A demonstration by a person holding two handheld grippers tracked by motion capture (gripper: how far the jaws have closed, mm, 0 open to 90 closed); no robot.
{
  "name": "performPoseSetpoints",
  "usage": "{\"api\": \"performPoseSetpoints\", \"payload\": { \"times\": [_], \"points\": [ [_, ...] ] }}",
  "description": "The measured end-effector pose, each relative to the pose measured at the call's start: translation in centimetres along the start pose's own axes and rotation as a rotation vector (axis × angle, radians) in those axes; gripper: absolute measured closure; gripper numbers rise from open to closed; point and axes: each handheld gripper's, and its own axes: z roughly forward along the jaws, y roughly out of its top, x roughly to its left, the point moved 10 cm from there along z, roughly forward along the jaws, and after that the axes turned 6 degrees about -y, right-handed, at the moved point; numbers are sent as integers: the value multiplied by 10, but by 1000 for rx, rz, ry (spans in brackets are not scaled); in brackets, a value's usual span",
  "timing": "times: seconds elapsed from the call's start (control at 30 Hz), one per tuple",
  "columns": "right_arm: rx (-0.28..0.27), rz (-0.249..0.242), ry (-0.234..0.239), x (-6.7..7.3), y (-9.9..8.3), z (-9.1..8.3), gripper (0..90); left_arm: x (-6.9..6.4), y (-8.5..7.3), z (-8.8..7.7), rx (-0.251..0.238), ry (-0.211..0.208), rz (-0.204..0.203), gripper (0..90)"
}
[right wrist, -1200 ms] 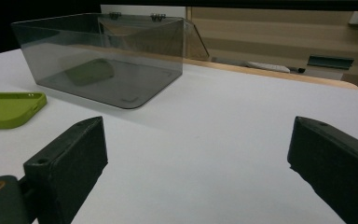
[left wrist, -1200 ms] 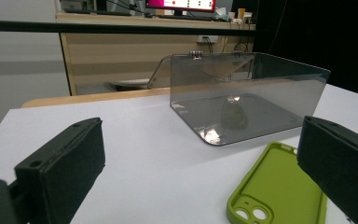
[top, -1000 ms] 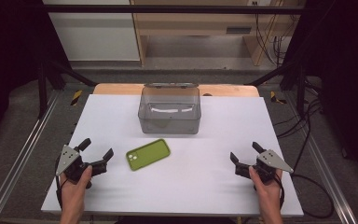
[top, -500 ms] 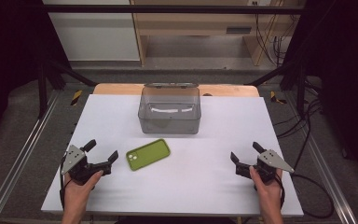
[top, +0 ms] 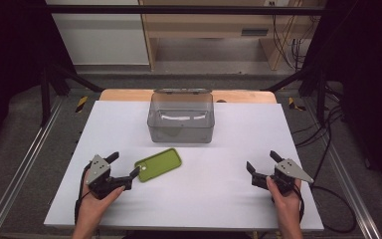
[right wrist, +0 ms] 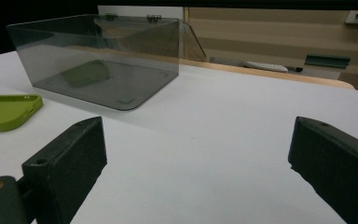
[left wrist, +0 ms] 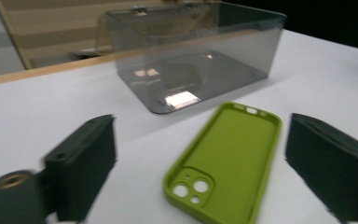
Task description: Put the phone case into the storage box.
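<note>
A green phone case (top: pixel 158 165) lies inside-up on the white table (top: pixel 219 204), in front of a clear grey box (top: pixel 181 117). My left gripper (top: pixel 124 165) sits at the case's left end, its jaws wide apart. In the left gripper view the case (left wrist: pixel 226 158) lies camera-hole end nearest between the left gripper (left wrist: pixel 203 140) jaws, and neither pad touches it. These jaws have just been closing a little. My right gripper (top: pixel 262 161) rests open at the table's right with nothing between its jaws. The right gripper view has the right gripper (right wrist: pixel 198 140), the case (right wrist: pixel 7 112) and the box (right wrist: pixel 98 60).
The box stands at the back middle of the table with its lid (top: pixel 181 92) hinged open behind it. A wooden strip (top: pixel 124 94) edges the table's far side. Metal rails (top: pixel 25 164) run along both sides. Cables (top: pixel 328 194) trail off to the right.
My left gripper has slid right across the table until its jaws flank the end of the green case. The right gripper and the case have not moved.
</note>
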Motion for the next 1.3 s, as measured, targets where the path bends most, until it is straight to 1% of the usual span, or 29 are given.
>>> {"api": "performPoseSetpoints", "payload": {
  "times": [0.03, 0.07, 0.1, 0.13, 0.17, 0.2, 0.23, 0.27, 0.33, 0.37, 0.4, 0.43, 0.47, 0.53, 0.57, 0.6, 0.7, 0.73, 0.8, 0.83, 0.9, 0.97, 1.0, 1.03, 1.07, 1.17, 1.2, 1.3],
  "points": [
    [2, 0, 0, 0, 0, 0, 45, -2, -2, 3, 21, 4, 3, 128],
    [3, 0, 0, 0, 0, 0, 45, -3, -3, 5, 35, -1, 2, 137],
    [3, -1, 1, 1, 0, 0, 45, -3, -3, 5, 35, -1, 2, 166],
    [4, -2, 2, 1, 0, 0, 45, -7, -5, 13, 72, -22, 10, 231],
    [5, -3, 0, 1, -1, 0, 45, -7, -5, 13, 72, -22, 10, 285],
    [5, -3, 1, 1, -1, 0, 45, -11, -6, 22, 109, -44, 13, 326],
    [6, -4, 1, 1, -1, 0, 45, -12, -8, 25, 129, -47, 18, 369],
    [5, -4, 0, 1, -1, 0, 45, -12, -9, 29, 164, -44, 27, 418],
    [10, -6, -3, 1, -1, 0, 45, -16, -12, 36, 213, -59, 42, 562],
    [10, -7, -3, 1, -1, 0, 45, -17, -15, 41, 253, -67, 47, 629],
    [10, -7, -4, 1, -1, 0, 45, -18, -17, 44, 277, -68, 50, 719],
    [9, -7, -4, 1, -1, 0, 45, -19, -21, 48, 306, -73, 47, 760],
    [9, -7, -6, 1, -1, -1, 45, -20, -24, 49, 323, -79, 43, 824],
    [8, -5, -5, 1, -1, -1, 45, -22, -31, 53, 356, -85, 51, 899],
    [8, -5, -5, 1, -1, -1, 45, -22, -31, 53, 356, -85, 51, 900],
    [13, -7, -7, 0, -2, -1, 45, -24, -37, 54, 395, -82, 61, 900],
    [12, -10, -2, 2, -2, 0, 46, -26, -41, 53, 409, -83, 38, 900],
    [12, -10, -1, 2, -2, 0, 47, -27, -42, 52, 419, -87, 35, 900],
    [14, -13, -1, 3, -2, 0, 47, -27, -43, 51, 424, -86, 33, 900],
    [14, -13, -1, 3, -2, 0, 47, -28, -43, 49, 426, -90, 19, 900],
    [5, -11, -4, 2, -1, -1, 47, -29, -46, 41, 444, -84, 2, 900],
    [4, -8, -6, 0, 0, -2, 47, -29, -48, 33, 454, -87, -26, 900],
    [2, -5, -5, 0, 0, -2, 47, -29, -49, 28, 463, -87, -31, 900],
    [2, -5, -5, 0, 0, -2, 47, -29, -49, 28, 463, -87, -31, 900],
    [2, -1, -5, 0, 0, -2, 47, -30, -50, 25, 470, -86, -35, 900],
    [-1, -2, -4, 0, 1, -3, 47, -34, -53, 16, 497, -98, -43, 900],
    [-5, -5, -5, -1, 2, -3, 47, -36, -54, 12, 513, -104, -44, 900],
    [-1, -1, -7, -1, 1, -4, 47, -37, -55, 9, 523, -108, -45, 900]
  ]
}}
